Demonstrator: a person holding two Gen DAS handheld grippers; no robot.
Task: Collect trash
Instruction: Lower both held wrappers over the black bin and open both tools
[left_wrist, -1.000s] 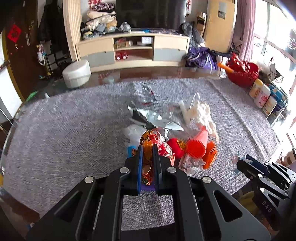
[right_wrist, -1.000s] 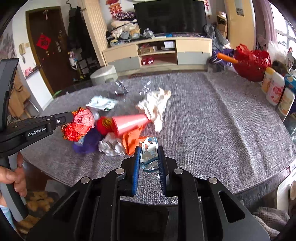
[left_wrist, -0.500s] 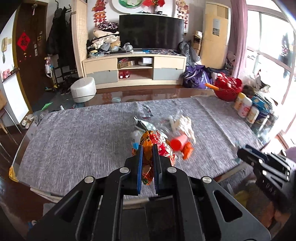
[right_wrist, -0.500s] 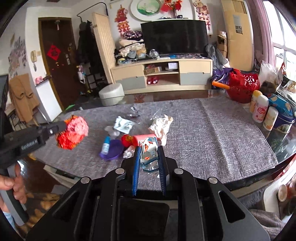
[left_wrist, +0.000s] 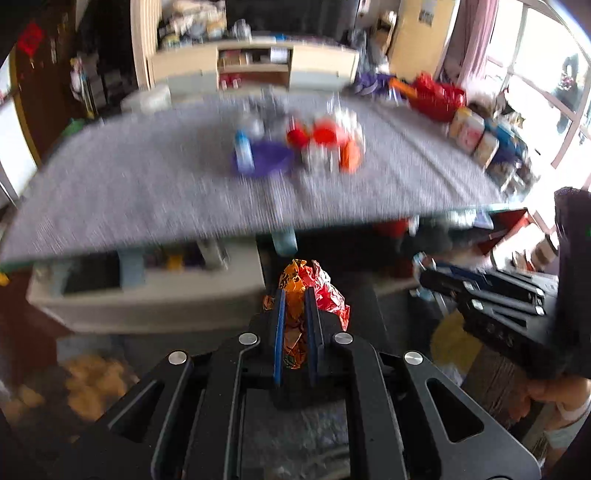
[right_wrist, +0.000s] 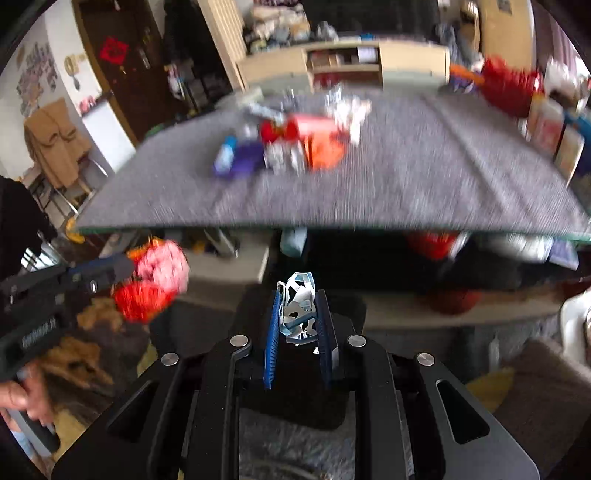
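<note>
Two grippers each carry a piece of trash below the level of the table (left_wrist: 147, 206), well clear of its near edge; the left gripper (left_wrist: 294, 314) has its blue fingers (left_wrist: 279, 332) pressed onto a crumpled orange-and-red wrapper (left_wrist: 306, 291), which bulges out above and to the right of them, presumably because it was grabbed by its middle; the right gripper (right_wrist: 298, 321) pinches a crumpled silver-and-blue foil wrapper (right_wrist: 299, 299) between its fingers (right_wrist: 272, 339), the foil standing up past the tips; in the right wrist view the left gripper appears at the left side with its red bundle hanging in front of a dark space under the tabletop. Both tools point low toward the floor by the table, which suggests the load is bound for a bin down there, though no bin can be made out in the blur. More litter waits on the grey cloth: a purple dish (left_wrist: 266, 160) with a small blue bottle (left_wrist: 243, 151), red and orange pieces (left_wrist: 325, 134) and white paper (right_wrist: 351, 110) clustered near the middle; so the collecting looks only partly done, and both grips should hold until each wrapper is over its container.
</note>
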